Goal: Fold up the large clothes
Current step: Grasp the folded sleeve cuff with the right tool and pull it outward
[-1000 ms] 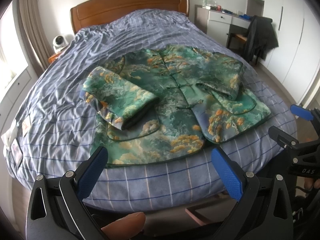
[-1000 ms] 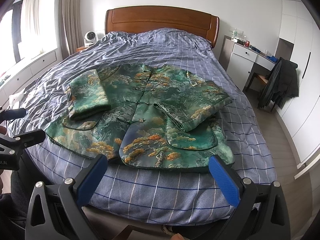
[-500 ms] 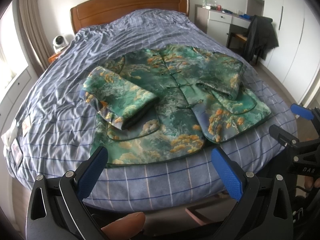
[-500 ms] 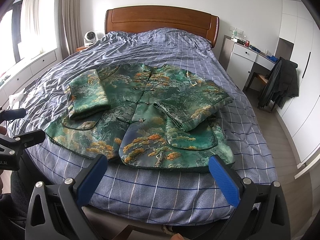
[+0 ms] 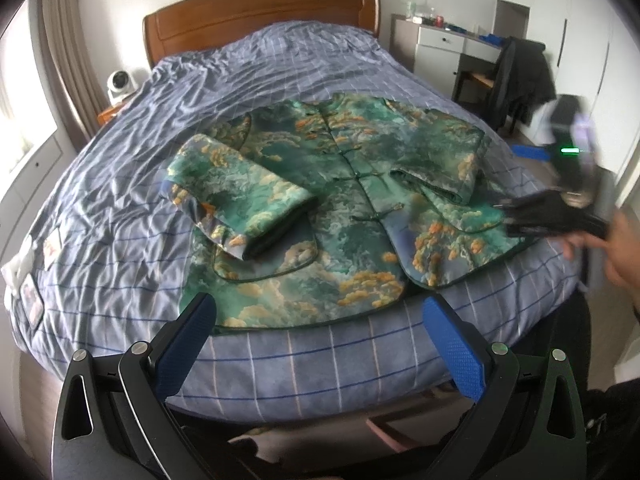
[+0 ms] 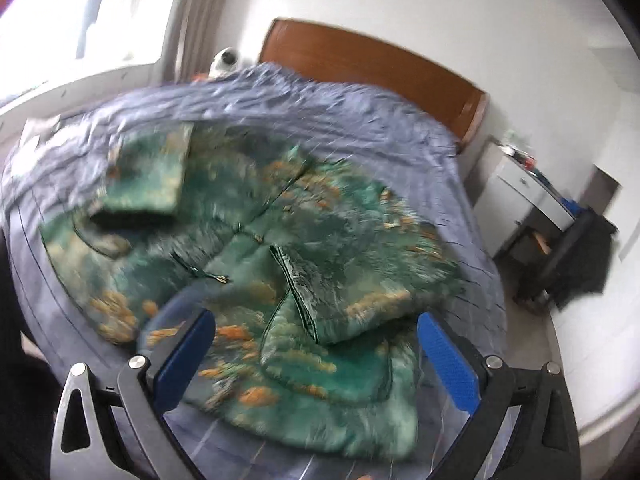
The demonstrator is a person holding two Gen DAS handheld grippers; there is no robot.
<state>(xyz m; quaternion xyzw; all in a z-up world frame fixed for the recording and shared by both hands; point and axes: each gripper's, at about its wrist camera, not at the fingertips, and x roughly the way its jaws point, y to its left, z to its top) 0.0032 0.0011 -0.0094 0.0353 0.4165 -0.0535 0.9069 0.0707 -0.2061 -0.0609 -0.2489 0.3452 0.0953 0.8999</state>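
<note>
A green brocade jacket (image 5: 352, 216) with orange cloud patterns lies front-up on the bed, both sleeves folded in over its body. The left sleeve (image 5: 240, 196) sits as a thick fold on the left, and the right sleeve (image 6: 352, 280) crosses the right front panel. My left gripper (image 5: 316, 332) is open just short of the jacket's hem, holding nothing. My right gripper (image 6: 316, 354) is open above the jacket's lower right part, in a blurred view. In the left wrist view the right gripper (image 5: 532, 188) appears blurred over the jacket's right edge, held by a hand (image 5: 624, 248).
The blue checked bedspread (image 5: 120, 216) covers a bed with a wooden headboard (image 5: 260, 12). A small white fan (image 5: 120, 84) stands at the left of the headboard. A white desk (image 5: 448, 48) and a chair draped with a dark garment (image 5: 520, 76) stand at the right.
The right gripper has swung forward and up over the jacket's right side, blurring its view. The left gripper has barely moved. The jacket lies as before.
</note>
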